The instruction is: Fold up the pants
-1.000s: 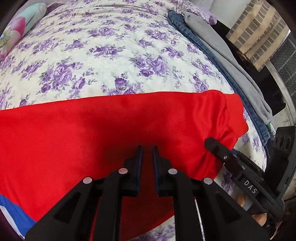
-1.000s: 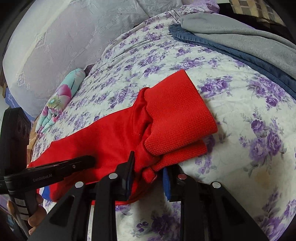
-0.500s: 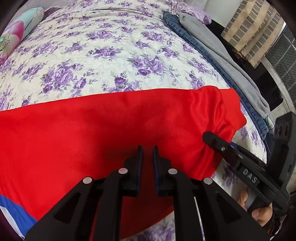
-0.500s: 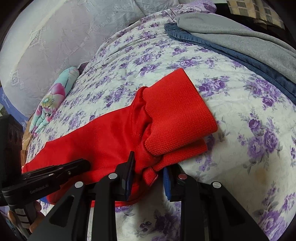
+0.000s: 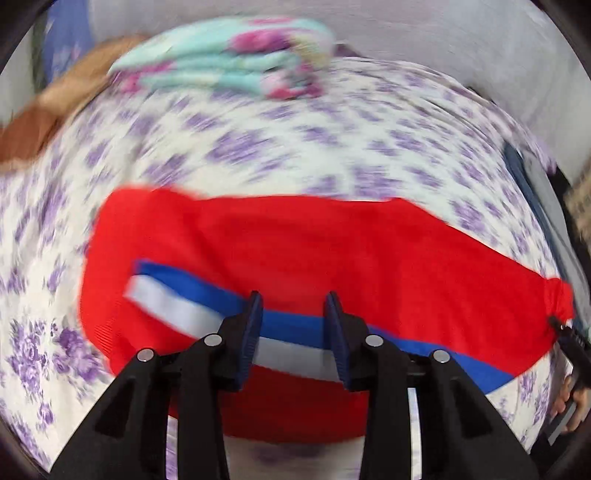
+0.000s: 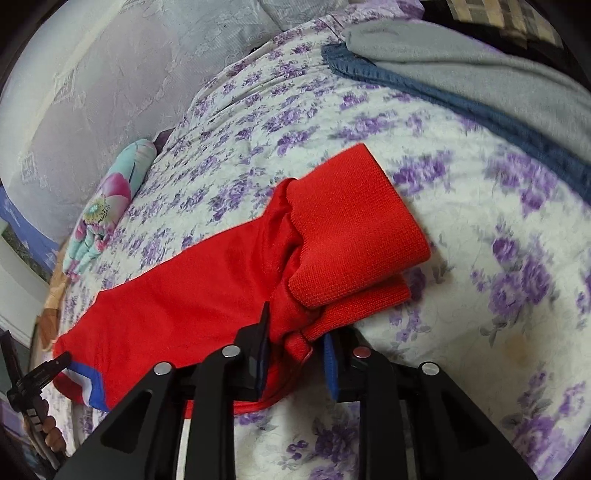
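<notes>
Fabric fills the foreground: red pants [image 5: 295, 251] lie stretched across a bed, their blue and white side stripe [image 5: 192, 299] running along the near edge. Nearest the onlooker, the left gripper [image 5: 293, 310] hovers over that stripe with its two blue-padded fingers spread apart and nothing between them; this view is blurred. At the other end of the garment, the right gripper [image 6: 295, 332] has its fingers apart on either side of a bunched fold of red cloth just behind the ribbed cuffs [image 6: 354, 221], which lie stacked one over the other; the cloth sits between the pads, but whether it is actually pinched cannot be told. The pants rest on a white quilt printed with purple flowers [image 6: 498, 258], which covers the whole mattress and shows a faint yellowish stain [image 6: 517, 347] near the right gripper. Farther along the bed, past the cuffs, a grey garment [image 6: 480, 74] lies on top of a blue denim one [image 6: 461, 107] at the quilt's edge. On the opposite side, a folded turquoise cloth with pink flowers [image 6: 110, 199] sits against the far edge of the quilt. Behind everything hangs a pale embossed fabric wall or headboard [image 6: 92, 92], and a brown checked surface [image 6: 498, 14] shows in the far corner of the room.
</notes>
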Demonstrator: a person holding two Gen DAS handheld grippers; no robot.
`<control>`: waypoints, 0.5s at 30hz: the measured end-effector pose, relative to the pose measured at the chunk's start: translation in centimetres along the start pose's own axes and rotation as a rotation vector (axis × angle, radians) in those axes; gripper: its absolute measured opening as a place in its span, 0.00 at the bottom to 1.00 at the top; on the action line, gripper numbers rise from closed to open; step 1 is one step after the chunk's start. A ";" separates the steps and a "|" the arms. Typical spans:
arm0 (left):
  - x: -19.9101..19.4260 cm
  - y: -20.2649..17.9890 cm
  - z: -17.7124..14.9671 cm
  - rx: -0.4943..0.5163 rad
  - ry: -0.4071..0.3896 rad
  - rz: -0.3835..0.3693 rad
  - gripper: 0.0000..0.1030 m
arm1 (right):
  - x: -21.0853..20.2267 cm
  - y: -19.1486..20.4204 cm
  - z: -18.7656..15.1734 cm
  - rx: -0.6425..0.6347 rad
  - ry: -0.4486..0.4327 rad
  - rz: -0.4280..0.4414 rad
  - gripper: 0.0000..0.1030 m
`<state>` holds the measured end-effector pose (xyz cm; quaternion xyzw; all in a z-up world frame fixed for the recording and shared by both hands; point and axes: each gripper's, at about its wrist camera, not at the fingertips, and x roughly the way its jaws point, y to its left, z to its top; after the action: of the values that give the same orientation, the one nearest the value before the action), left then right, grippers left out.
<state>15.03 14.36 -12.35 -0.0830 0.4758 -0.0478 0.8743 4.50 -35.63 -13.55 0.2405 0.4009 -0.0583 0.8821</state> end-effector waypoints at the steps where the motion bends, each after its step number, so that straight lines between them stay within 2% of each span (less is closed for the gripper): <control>1: 0.7 0.9 -0.1 -0.012 0.007 -0.027 0.26 | -0.7 1.1 0.5 -0.034 -0.007 -0.031 0.21; 3: 1.1 1.2 -0.4 -0.006 -0.033 -0.051 0.26 | -1.9 2.8 1.1 -0.093 -0.025 -0.072 0.21; 7: 1.3 -0.5 -0.8 0.079 -0.078 0.012 0.28 | -3.4 6.9 2.2 -0.222 -0.046 -0.181 0.21; 9: 1.3 0.0 -0.7 0.075 -0.080 -0.011 0.28 | -3.6 9.3 2.3 -0.289 -0.049 -0.213 0.22; 12: 1.2 1.3 -0.6 0.035 -0.071 -0.090 0.29 | -3.8 14.3 1.8 -0.419 -0.059 -0.177 0.22; 15: 1.0 1.2 -1.0 0.030 -0.073 -0.101 0.30 | -3.0 19.8 0.5 -0.560 -0.045 -0.129 0.22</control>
<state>14.71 15.26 -13.92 -0.0954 0.4380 -0.0962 0.8887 8.68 -18.76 -3.60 -0.0397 0.3962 -0.0065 0.9173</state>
